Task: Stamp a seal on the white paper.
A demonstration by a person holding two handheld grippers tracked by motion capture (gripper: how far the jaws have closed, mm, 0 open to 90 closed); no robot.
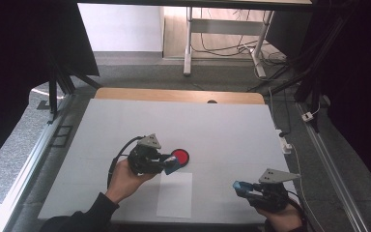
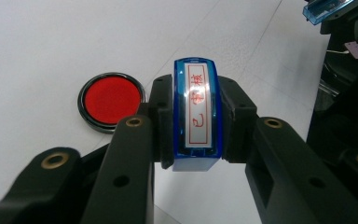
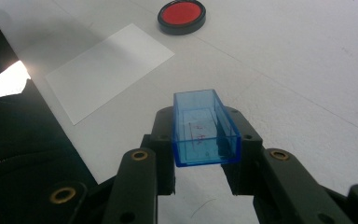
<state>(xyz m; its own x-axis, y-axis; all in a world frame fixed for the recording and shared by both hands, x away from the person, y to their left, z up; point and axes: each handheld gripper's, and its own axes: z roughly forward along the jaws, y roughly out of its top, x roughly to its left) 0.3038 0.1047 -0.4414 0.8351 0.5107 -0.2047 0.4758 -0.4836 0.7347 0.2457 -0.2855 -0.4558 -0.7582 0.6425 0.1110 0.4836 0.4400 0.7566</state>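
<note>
blue stamp [image 2: 196, 116] with red lettering clamped in left gripper [image 2: 193, 126], red ink pad [image 2: 111, 100] at its 10 o'clock, right gripper [image 3: 200, 140] pinching clear blue cap [image 3: 204, 127]

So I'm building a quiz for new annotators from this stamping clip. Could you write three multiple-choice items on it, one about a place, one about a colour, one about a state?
1. Where is the red ink pad?
A. On the sheet of paper
B. On the table beside the left gripper
C. In the right gripper

2. What colour is the empty cap held in the right gripper?
A. Clear blue
B. Red
C. Black

3. What state is the left gripper in?
A. Open and empty
B. Shut on the ink pad
C. Shut on the stamp

Answers:
1 B: the pad lies on the white table just past the left gripper, clear of the sheet of paper.
2 A: the right gripper view shows a see-through blue shell.
3 C: both jaws press the sides of the blue stamp, whose label carries red characters.
</note>
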